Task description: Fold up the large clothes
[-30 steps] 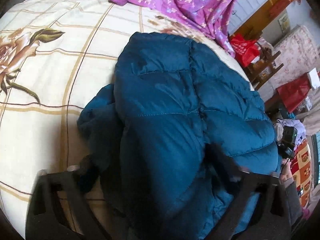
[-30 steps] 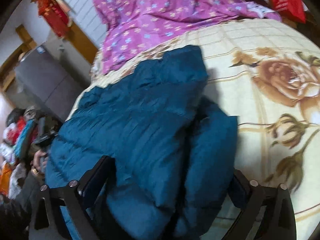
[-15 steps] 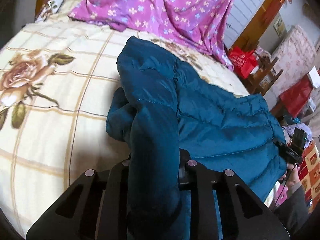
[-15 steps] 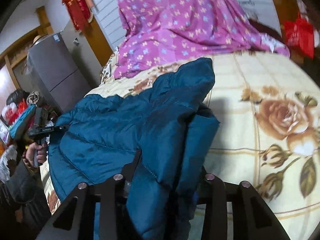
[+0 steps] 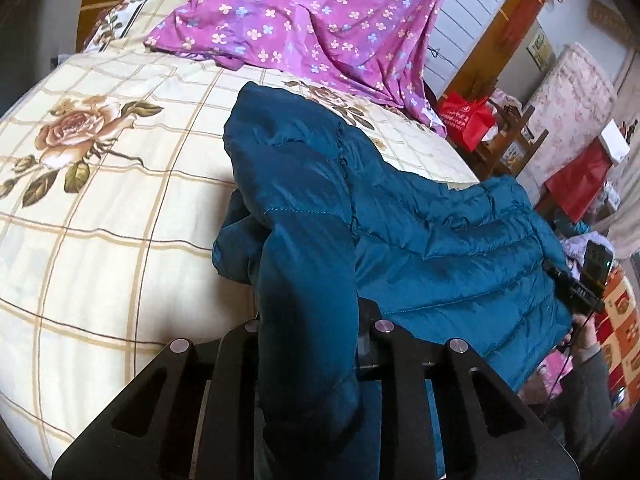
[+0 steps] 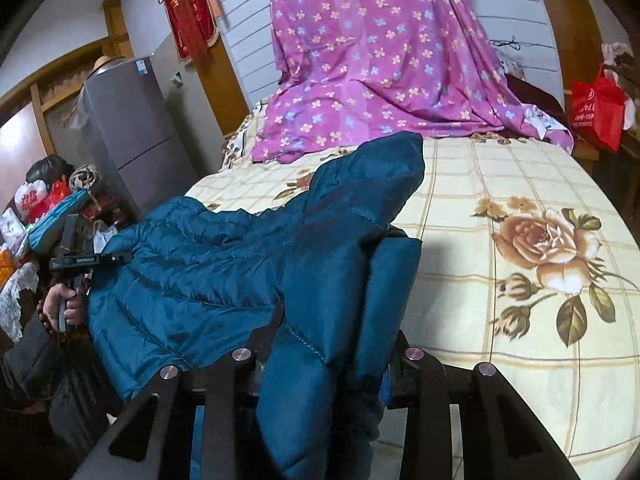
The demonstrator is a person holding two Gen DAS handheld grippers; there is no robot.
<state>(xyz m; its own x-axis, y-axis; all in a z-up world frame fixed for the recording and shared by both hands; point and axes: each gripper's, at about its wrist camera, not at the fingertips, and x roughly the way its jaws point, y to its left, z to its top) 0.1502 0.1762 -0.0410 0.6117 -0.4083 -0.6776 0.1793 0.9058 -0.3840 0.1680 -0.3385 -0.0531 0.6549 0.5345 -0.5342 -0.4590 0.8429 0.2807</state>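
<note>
A teal quilted puffer jacket point(image 5: 440, 248) lies across the cream floral bed sheet point(image 5: 100, 208), one end hanging over the bed's edge. My left gripper point(image 5: 308, 332) is shut on a thick fold of the jacket and lifts it off the sheet. In the right wrist view the same jacket point(image 6: 208, 272) stretches to the left, and my right gripper point(image 6: 324, 356) is shut on another bunched fold of it. The fingertips of both grippers are hidden by the fabric. Each view shows the other hand-held gripper at the jacket's far end, the right one point(image 5: 580, 292) and the left one point(image 6: 80, 258).
A purple flowered sheet point(image 5: 320, 12) is draped at the head of the bed. Red bags point(image 5: 464, 120) and wooden furniture stand beside the bed. A grey fridge point(image 6: 128, 136) and piled clutter point(image 6: 44, 208) stand on the other side.
Both grippers went from open around the jacket to shut on folds of it. They have lifted and pulled back, and the jacket is stretched out between them.
</note>
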